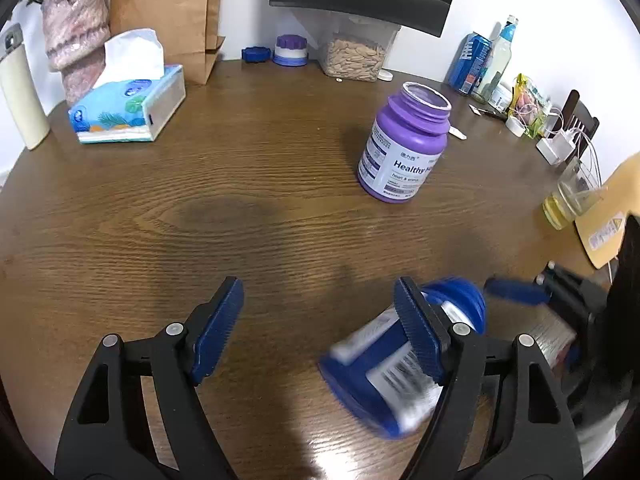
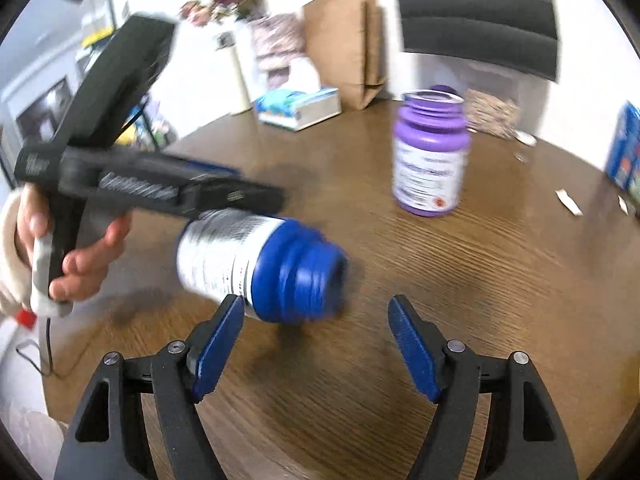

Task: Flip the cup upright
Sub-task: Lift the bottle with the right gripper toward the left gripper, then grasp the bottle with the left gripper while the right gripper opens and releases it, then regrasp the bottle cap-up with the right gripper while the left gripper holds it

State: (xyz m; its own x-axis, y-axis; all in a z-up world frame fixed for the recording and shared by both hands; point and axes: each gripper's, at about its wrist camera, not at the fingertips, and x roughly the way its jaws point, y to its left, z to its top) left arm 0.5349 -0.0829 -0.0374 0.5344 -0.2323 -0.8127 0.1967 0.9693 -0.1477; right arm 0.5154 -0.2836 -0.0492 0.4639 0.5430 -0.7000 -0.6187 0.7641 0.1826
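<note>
A blue bottle (image 1: 384,364) with a white label lies on its side on the wooden table (image 1: 200,208), blurred, its blue neck (image 2: 304,276) pointing right in the right wrist view. My left gripper (image 1: 318,286) is open, and the bottle lies partly behind its right finger rather than between the two. In the right wrist view the left gripper (image 2: 256,200), held by a hand (image 2: 80,264), reaches over the bottle's labelled body. My right gripper (image 2: 316,300) is open, with the bottle's neck just beyond its fingertips. One of its blue fingers (image 1: 516,291) shows to the right of the bottle.
An open purple bottle (image 1: 404,148) stands upright mid-table. Along the back are a tissue box (image 1: 128,108), a paper bag (image 1: 168,12), two lids (image 1: 291,50), a seed container (image 1: 354,56) and drink bottles (image 1: 492,60). A glass of yellow liquid (image 1: 568,200) stands at the right edge.
</note>
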